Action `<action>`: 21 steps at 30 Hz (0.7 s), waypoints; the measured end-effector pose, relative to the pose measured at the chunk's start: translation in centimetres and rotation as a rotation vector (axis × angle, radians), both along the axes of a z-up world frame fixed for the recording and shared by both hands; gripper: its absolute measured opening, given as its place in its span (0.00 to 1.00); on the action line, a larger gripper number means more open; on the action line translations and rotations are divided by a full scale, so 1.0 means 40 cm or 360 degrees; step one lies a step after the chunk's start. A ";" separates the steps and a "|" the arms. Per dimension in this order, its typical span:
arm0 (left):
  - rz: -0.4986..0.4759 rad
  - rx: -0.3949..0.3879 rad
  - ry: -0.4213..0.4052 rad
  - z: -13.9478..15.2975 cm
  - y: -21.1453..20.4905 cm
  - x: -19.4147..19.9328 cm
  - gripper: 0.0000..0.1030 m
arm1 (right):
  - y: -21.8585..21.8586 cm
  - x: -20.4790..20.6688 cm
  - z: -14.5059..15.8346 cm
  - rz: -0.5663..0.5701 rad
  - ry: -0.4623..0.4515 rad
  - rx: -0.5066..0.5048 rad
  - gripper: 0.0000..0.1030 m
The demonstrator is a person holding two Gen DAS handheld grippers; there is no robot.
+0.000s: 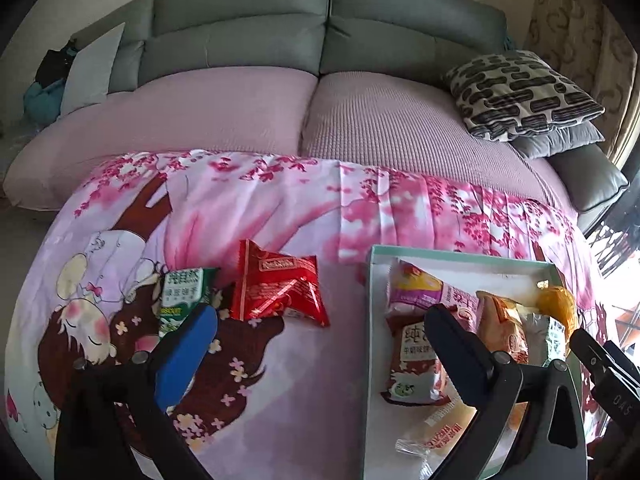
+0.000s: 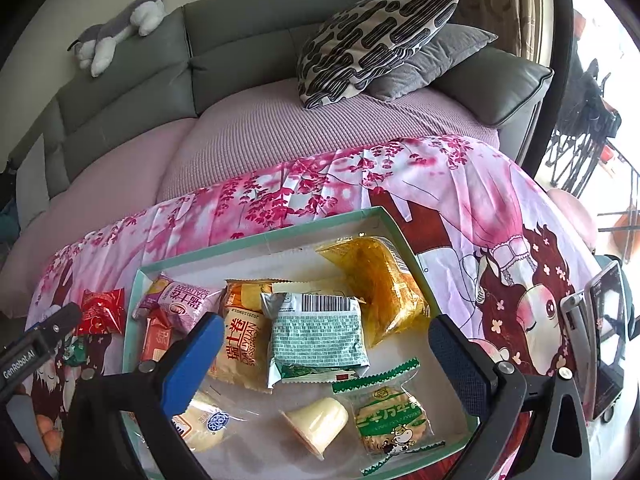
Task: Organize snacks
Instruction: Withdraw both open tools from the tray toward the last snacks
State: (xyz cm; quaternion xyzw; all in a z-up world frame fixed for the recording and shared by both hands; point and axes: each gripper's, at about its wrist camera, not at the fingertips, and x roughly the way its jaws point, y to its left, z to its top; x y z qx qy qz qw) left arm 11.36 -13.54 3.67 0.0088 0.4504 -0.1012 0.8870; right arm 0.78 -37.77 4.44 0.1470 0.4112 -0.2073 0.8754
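A green-rimmed box (image 2: 256, 236) on the pink cartoon cloth holds several snacks: a yellow bag (image 2: 376, 280), a teal-and-white packet (image 2: 316, 336), an orange roll packet (image 2: 240, 344), a purple packet (image 2: 176, 300), a pudding cup (image 2: 316, 424) and a green biscuit (image 2: 392, 420). My right gripper (image 2: 326, 322) hangs open over the box, its pads touching nothing. Left of the box (image 1: 370, 320), a red packet (image 1: 280, 292) and a green-and-white packet (image 1: 182, 294) lie on the cloth. My left gripper (image 1: 320, 316) is open just above them, empty.
A grey sofa (image 1: 320, 40) with a pink seat cover stands behind the cloth. A patterned pillow (image 2: 372, 40) lies on a grey one at its right end, and a plush toy (image 2: 120, 28) on its back. A phone on a stand (image 2: 608, 340) is at the right.
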 end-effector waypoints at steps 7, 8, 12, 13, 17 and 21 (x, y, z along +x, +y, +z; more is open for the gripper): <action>0.0078 0.0004 -0.0063 0.033 0.061 0.011 1.00 | 0.014 -0.001 0.024 0.0020 -0.0064 0.0043 1.00; 0.0089 0.0005 -0.0067 0.036 0.070 0.012 1.00 | 0.019 0.000 0.029 0.0027 -0.0075 0.0048 1.00; 0.0179 0.0092 -0.0132 0.056 0.127 0.017 1.00 | 0.053 0.011 0.043 0.0082 -0.0117 0.0062 1.00; 0.0201 0.0113 -0.0147 0.059 0.140 0.017 1.00 | 0.062 0.014 0.045 0.0098 -0.0123 0.0066 1.00; 0.0297 0.0219 -0.0148 0.064 0.218 0.025 1.00 | 0.116 0.036 0.042 0.0186 -0.0125 0.0089 1.00; 0.0395 0.0264 -0.0135 0.068 0.293 0.026 1.00 | 0.185 0.063 0.036 0.0307 -0.0109 0.0097 1.00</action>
